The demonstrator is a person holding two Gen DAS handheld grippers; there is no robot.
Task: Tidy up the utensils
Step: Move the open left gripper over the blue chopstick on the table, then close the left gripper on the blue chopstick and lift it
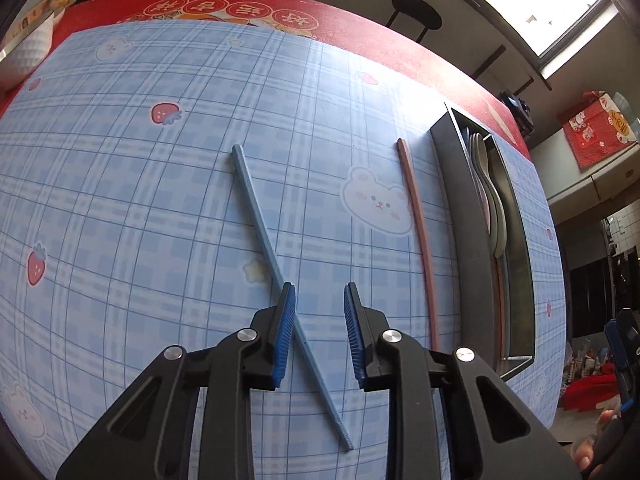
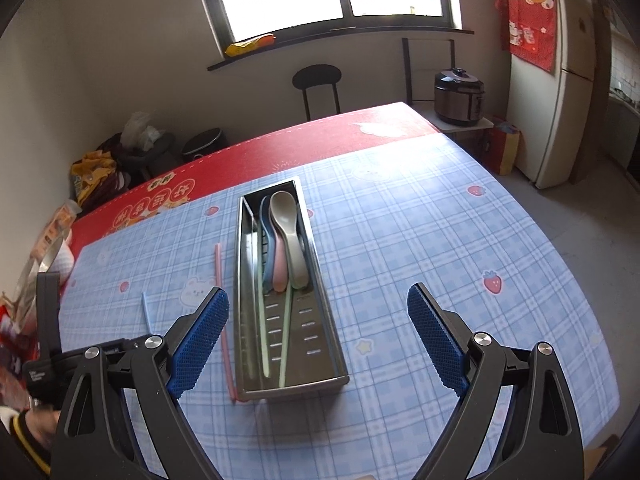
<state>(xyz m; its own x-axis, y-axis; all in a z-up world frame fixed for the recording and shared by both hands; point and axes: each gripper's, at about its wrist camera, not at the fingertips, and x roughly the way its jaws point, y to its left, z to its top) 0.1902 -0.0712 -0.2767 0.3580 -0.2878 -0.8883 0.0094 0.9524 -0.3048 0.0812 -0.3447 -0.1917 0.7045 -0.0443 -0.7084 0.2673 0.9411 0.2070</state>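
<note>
A blue chopstick (image 1: pixel 264 236) lies slantwise on the blue plaid tablecloth. My left gripper (image 1: pixel 320 292) points down over its near half, fingers on either side of it. The left pad (image 1: pixel 285 320) sits right against the stick and the right pad stands clear, so nothing is clamped. A pink chopstick (image 1: pixel 418 232) lies alongside the metal utensil tray (image 1: pixel 448 208). The tray (image 2: pixel 292 390) holds spoons (image 2: pixel 286 224) and pale green chopsticks (image 2: pixel 262 320). My right gripper (image 2: pixel 318 290) hangs wide open above the tray's near end, empty.
A white bowl (image 1: pixel 28 52) stands at the table's far left corner on the red cloth (image 1: pixel 360 36). Beyond the table are a black stool (image 2: pixel 316 80), a rice cooker (image 2: pixel 460 96) and a fridge (image 2: pixel 560 80). The table edge runs just right of the tray.
</note>
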